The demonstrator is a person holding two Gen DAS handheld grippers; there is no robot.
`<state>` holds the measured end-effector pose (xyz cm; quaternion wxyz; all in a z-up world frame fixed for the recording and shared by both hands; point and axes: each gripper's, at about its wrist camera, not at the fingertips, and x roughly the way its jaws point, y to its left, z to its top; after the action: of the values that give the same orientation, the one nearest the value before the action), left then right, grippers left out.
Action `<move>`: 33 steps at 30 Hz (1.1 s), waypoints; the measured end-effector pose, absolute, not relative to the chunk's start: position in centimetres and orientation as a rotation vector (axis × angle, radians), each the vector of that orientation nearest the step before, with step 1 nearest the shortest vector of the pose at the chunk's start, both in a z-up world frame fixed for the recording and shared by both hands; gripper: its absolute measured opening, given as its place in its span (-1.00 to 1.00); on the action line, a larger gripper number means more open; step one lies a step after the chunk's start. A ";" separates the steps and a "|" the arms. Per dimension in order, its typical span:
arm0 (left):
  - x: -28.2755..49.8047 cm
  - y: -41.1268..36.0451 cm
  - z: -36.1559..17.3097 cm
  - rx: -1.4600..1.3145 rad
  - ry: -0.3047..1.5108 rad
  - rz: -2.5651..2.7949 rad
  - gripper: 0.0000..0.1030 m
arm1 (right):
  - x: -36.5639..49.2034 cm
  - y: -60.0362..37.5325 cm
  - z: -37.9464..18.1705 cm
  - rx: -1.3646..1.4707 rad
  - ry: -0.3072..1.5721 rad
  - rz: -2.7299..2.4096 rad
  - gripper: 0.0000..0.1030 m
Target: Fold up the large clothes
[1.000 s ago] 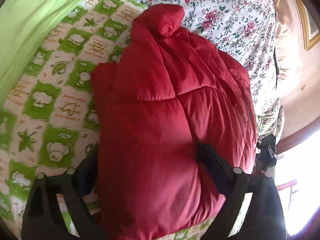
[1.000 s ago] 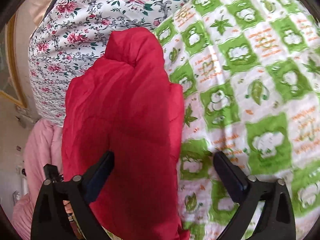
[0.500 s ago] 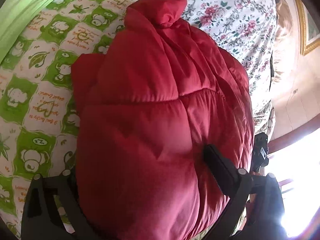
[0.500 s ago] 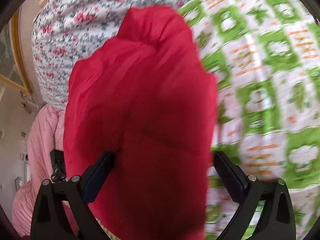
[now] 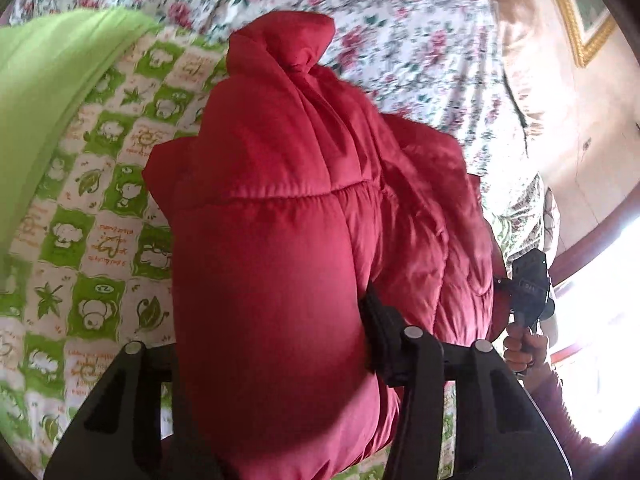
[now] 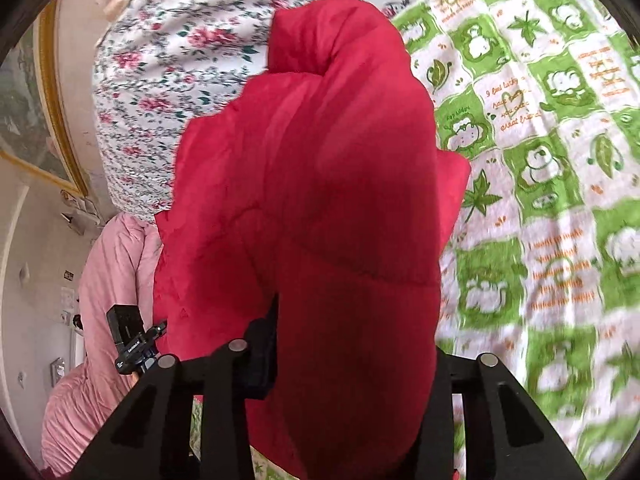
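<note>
A red padded jacket (image 5: 304,216) lies bunched on the bed, its collar end pointing away. My left gripper (image 5: 276,344) is shut on the near edge of the jacket; one finger (image 5: 380,328) presses into the padding, the other is hidden behind fabric. In the right wrist view the same jacket (image 6: 320,184) fills the middle. My right gripper (image 6: 352,344) is shut on its near edge; the left finger (image 6: 262,354) shows, the right one is covered by fabric. The right gripper and the hand holding it show in the left wrist view (image 5: 528,288).
A green-and-white cartoon blanket (image 6: 540,184) covers the bed. A floral sheet (image 5: 400,32) lies beyond the jacket. A plain green cloth (image 5: 44,100) lies at the left. A pink quilt (image 6: 104,304) is piled beside the bed. A gold-framed picture (image 6: 36,120) hangs on the wall.
Both grippers' fingers have closed in on the jacket's near edge. The jacket has bunched up and risen toward the cameras, covering more of the blanket.
</note>
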<state>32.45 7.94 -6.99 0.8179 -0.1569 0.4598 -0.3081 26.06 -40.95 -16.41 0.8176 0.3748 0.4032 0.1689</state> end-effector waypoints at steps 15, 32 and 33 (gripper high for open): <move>22.8 10.3 -3.7 -0.312 0.929 -0.717 -0.18 | 14.4 -37.6 -11.0 0.722 0.808 0.397 -0.35; 19.4 11.8 -10.2 -0.368 1.062 -0.600 0.03 | 10.6 -38.9 -17.2 0.853 0.905 0.281 -0.12; 19.3 11.7 -10.4 -0.364 1.065 -0.582 0.07 | 10.6 -39.0 -17.7 0.871 0.903 0.276 -0.04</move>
<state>19.35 11.75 -10.35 0.8060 -0.1701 0.4975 -0.2718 10.63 -39.02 -17.69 0.8007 0.4064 0.4210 0.1287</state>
